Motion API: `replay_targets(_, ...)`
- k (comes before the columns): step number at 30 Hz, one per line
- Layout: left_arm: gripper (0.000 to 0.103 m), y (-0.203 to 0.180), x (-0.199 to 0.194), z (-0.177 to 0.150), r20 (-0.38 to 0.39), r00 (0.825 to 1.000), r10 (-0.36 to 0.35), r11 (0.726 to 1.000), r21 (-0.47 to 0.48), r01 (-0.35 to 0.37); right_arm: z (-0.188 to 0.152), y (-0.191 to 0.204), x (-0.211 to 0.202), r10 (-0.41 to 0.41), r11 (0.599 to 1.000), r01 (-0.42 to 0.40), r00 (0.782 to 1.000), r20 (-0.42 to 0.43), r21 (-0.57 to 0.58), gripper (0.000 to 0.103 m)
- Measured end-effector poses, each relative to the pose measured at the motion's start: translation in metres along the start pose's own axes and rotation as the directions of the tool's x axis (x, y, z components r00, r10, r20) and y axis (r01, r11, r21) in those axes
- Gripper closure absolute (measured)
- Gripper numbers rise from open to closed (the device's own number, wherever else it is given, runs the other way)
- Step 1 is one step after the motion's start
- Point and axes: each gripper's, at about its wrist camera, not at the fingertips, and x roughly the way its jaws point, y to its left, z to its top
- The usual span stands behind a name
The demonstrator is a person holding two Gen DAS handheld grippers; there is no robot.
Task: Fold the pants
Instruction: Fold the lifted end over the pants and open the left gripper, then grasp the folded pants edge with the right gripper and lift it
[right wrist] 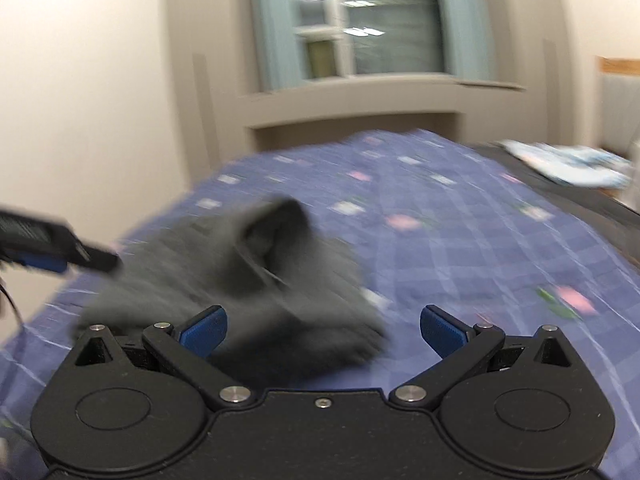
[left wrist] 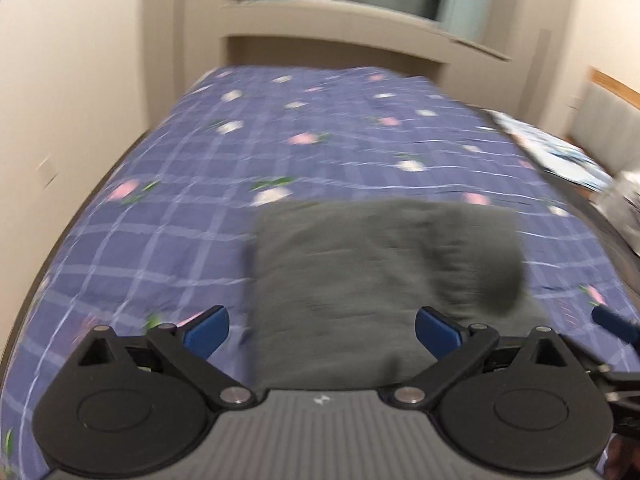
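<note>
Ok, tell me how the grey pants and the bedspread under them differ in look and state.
The pants are plain dark grey; the bedspread is blue-purple plaid with pink and white flowers. The pants sit as a compact folded bundle with one rumpled flap on top, while the bedspread lies spread across the bed. Both are soft fabric, and neither the left tool nor the right tool, both open, grips either.
</note>
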Motion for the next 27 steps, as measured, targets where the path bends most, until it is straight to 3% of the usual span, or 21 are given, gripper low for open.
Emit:
replay_targets(2, 0.002, 0.017, 0.005, 0.001, -0.019, 0.999, 0.026, 0.998, -0.049, -0.027, 0.014, 0.01, 0.017, 0.089, 0.995, -0.089, 0.996, -0.014, -0.037, 0.004)
replay_targets(3, 0.002, 0.023, 0.006, 0.001, -0.023, 0.999, 0.032, 0.997, -0.062, -0.033, 0.02, 0.015, 0.028, 0.121, 0.991, -0.123, 0.992, -0.036, -0.056, 0.012)
replay_targets(7, 0.001, 0.037, 0.006, 0.001, -0.021, 0.999, 0.047, 0.996, -0.081, -0.049, 0.032, 0.019, 0.073, 0.172, 0.982, -0.183, 0.971, -0.167, -0.053, 0.031)
replay_targets(8, 0.001, 0.04, 0.006, 0.0, -0.019, 0.999, 0.047, 0.995, -0.084, -0.048, 0.033, 0.017, 0.081, 0.184, 0.981, -0.192, 0.965, -0.189, -0.028, 0.051)
replay_targets(9, 0.001, 0.042, 0.004, -0.001, -0.017, 0.999, 0.045, 0.995, -0.086, -0.046, 0.034, 0.014, 0.086, 0.19, 0.981, -0.193, 0.96, -0.204, 0.003, 0.061)
replay_targets(11, 0.001, 0.047, 0.005, -0.001, -0.013, 0.999, 0.044, 0.995, -0.092, -0.044, 0.038, 0.011, 0.084, 0.2, 0.98, -0.196, 0.96, -0.196, 0.041, 0.069)
replay_targets(14, 0.001, 0.049, 0.005, 0.0, -0.014, 0.999, 0.042, 0.993, -0.11, -0.043, 0.048, 0.009, 0.067, 0.221, 0.975, -0.219, 0.962, -0.16, 0.034, 0.093)
replay_targets(19, 0.001, 0.049, 0.006, 0.0, -0.011, 0.999, 0.034, 0.993, -0.114, -0.035, 0.056, -0.008, 0.037, 0.282, 0.952, -0.259, 0.95, -0.136, 0.164, 0.097)
replay_targets(23, 0.001, 0.047, 0.021, 0.002, -0.021, 0.999, 0.038, 0.995, -0.09, -0.04, 0.038, -0.014, 0.026, 0.233, 0.961, -0.199, 0.956, -0.177, 0.191, 0.101)
replay_targets(27, 0.001, 0.04, 0.05, -0.001, -0.092, 0.994, 0.053, 0.998, -0.038, -0.057, 0.015, -0.024, 0.037, 0.23, 0.947, -0.167, 0.949, -0.217, 0.276, 0.1)
